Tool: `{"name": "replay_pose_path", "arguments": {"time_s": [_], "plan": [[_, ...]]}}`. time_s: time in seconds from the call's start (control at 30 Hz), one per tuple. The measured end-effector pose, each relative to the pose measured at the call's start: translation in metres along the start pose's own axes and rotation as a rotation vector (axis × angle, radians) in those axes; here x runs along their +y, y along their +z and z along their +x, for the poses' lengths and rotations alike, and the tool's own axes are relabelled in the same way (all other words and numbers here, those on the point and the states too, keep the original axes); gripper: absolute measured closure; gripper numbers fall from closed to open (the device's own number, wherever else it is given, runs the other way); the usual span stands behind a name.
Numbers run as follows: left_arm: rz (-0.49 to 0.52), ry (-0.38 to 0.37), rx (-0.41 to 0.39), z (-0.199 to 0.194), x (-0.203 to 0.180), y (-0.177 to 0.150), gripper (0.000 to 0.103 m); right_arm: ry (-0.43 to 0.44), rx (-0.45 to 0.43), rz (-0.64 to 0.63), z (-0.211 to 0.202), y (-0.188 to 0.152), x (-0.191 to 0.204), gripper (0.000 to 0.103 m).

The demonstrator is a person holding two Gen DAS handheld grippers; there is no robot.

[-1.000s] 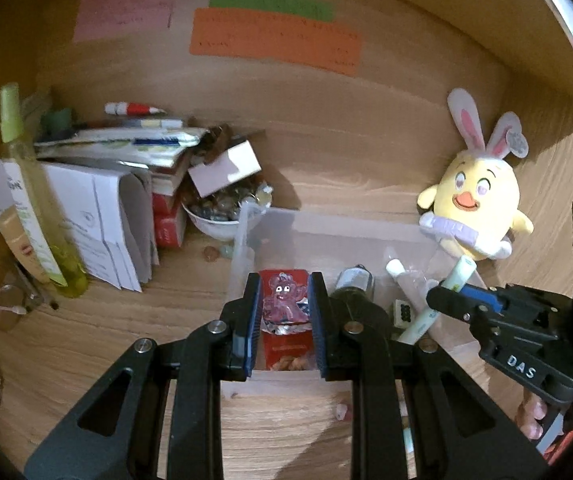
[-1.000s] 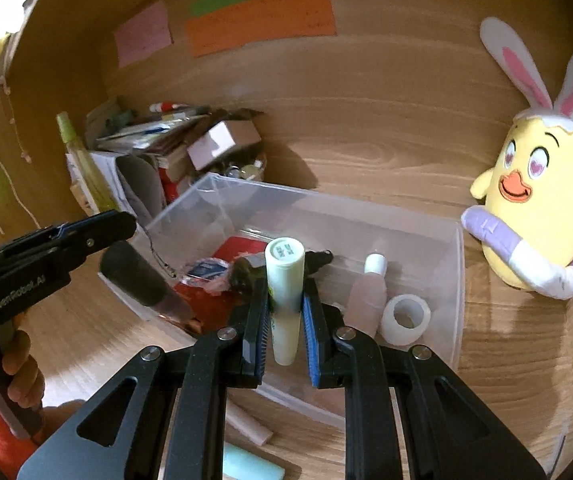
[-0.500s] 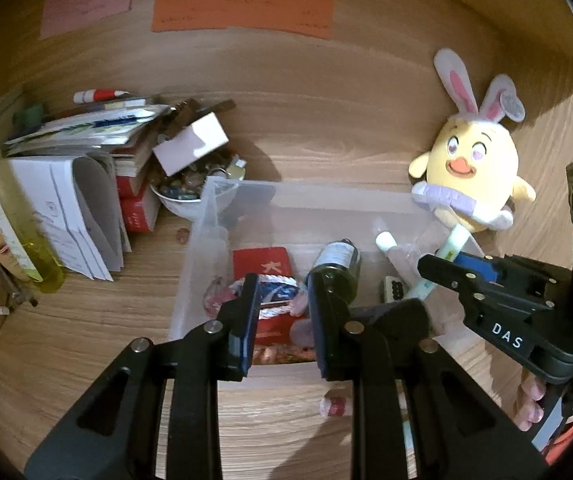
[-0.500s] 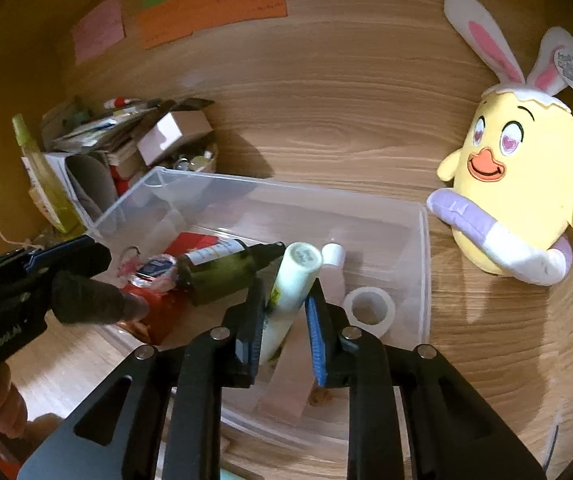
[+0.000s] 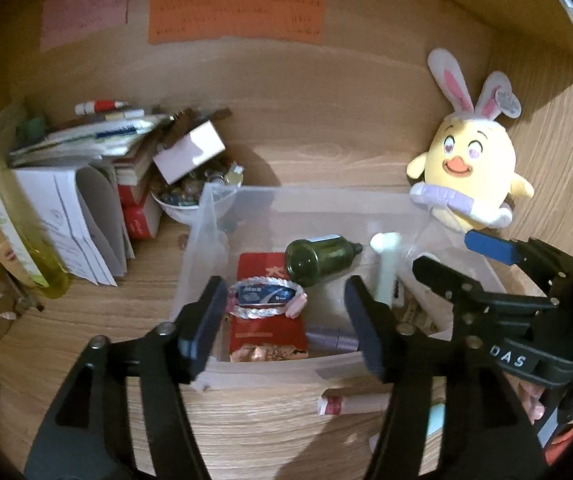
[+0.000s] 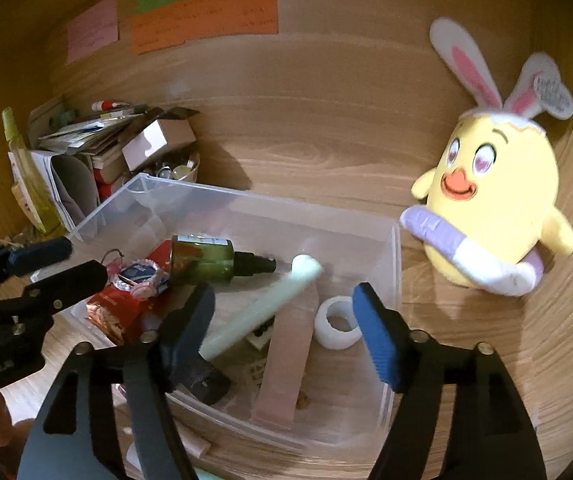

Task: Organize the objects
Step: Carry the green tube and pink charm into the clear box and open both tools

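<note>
A clear plastic bin [image 5: 202, 232] stands on the wooden desk. My left gripper [image 5: 282, 312] hangs over its near left corner with its jaws opening. A small foil packet with a blue label [image 5: 262, 298] lies free below them on a red snack bag [image 5: 264, 330]. My right gripper [image 6: 284, 316] is over the bin's [image 6: 394, 280] right half, jaws also opening. A pale green tube [image 6: 262, 308], blurred, slants between them into the bin, and neither pad presses on it. A dark green bottle [image 6: 202, 260] lies on its side behind it.
A yellow bunny-eared plush chick [image 6: 494, 208] leans on the back wall at the right. Papers and books [image 5: 86, 184], a bowl of trinkets [image 5: 190, 196] and a yellow-green spray bottle [image 5: 18, 208] crowd the left. A white ring [image 6: 336, 322] lies in the bin. A small tube [image 5: 350, 404] lies before it.
Both grippers went from shut to open. The left one let go of the foil packet, which now rests on the red bag. The right one released the green tube, which tipped into the bin.
</note>
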State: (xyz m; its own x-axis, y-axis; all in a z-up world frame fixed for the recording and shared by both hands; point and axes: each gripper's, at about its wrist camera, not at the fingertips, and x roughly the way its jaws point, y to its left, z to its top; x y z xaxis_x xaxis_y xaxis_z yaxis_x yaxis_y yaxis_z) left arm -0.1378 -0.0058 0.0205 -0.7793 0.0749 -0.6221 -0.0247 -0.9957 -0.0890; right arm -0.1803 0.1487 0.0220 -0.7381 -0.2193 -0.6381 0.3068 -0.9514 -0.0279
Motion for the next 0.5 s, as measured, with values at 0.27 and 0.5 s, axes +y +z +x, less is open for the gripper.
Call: {"name": "replay_pose_path", "arguments": {"time_s": [0.27, 0.5], "plan": [[0.020, 0.013, -0.042, -0.026, -0.002, -0.001, 0.011, 0.008, -0.031, -0.019, -0.020, 0.001, 0.006, 0.020], [0.050, 0.020, -0.062, -0.049, -0.003, -0.012, 0.007, 0.058, -0.050, -0.009, -0.044, -0.009, 0.004, 0.019]]}}
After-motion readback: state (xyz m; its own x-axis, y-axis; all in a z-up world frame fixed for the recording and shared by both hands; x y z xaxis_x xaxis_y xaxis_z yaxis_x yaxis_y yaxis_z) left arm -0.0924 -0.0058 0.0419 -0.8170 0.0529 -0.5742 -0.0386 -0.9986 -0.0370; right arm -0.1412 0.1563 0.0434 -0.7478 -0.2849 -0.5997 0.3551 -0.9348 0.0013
